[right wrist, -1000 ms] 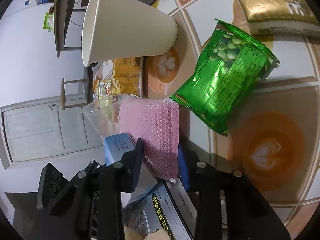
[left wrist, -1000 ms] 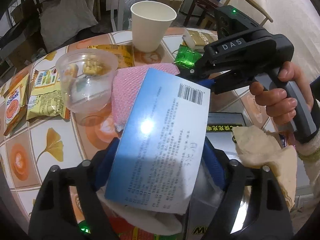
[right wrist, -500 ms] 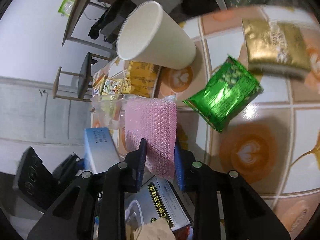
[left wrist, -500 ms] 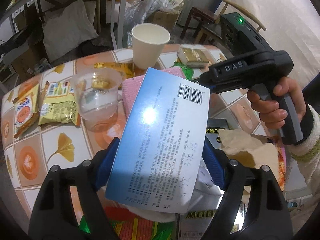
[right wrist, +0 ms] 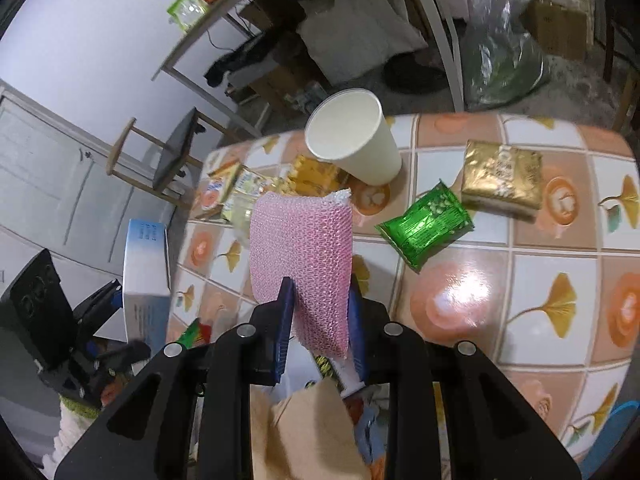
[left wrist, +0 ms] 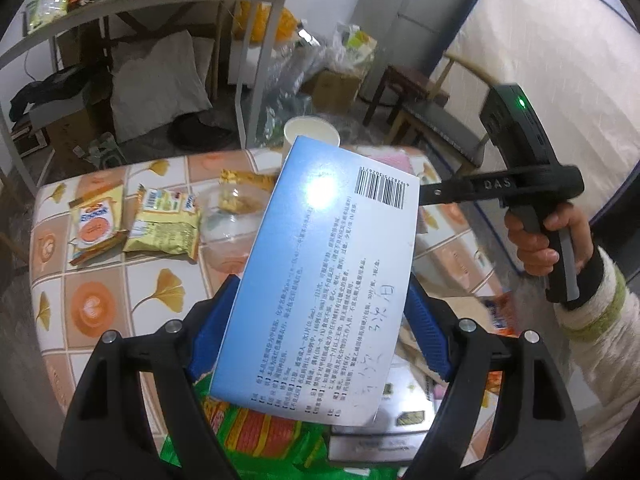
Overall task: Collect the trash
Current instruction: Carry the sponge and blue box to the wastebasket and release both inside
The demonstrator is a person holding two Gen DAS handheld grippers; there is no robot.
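Note:
A blue-and-white carton (left wrist: 344, 220) with a barcode and printed text is clamped by its sides in my left gripper (left wrist: 320, 300), well above the table. My right gripper (right wrist: 320, 286) is shut on the lower end of a pink bubble-wrap pouch (right wrist: 302, 240), which stands upright over the table edge. In the right wrist view the carton (right wrist: 146, 256) shows at the left. Left on the tiled table (right wrist: 540, 300) are a white paper cup (right wrist: 356, 140), a green snack packet (right wrist: 424, 226), a gold packet (right wrist: 500, 178), a clear plastic cup (left wrist: 232, 220) and yellow snack packets (left wrist: 164, 220).
Under both grippers lies a heap of trash: a green-and-red wrapper (left wrist: 256, 440), brown paper (right wrist: 312, 432) and a flat box (left wrist: 400, 420). A hand (left wrist: 548, 240) in a pale sleeve holds the right gripper's handle. Chairs, a shelf, bags and boxes stand beyond the table.
Both grippers have risen and drawn back from the table, each with its item. The right gripper closed tighter on the pink pouch and rolled, so the table now looks nearly level.

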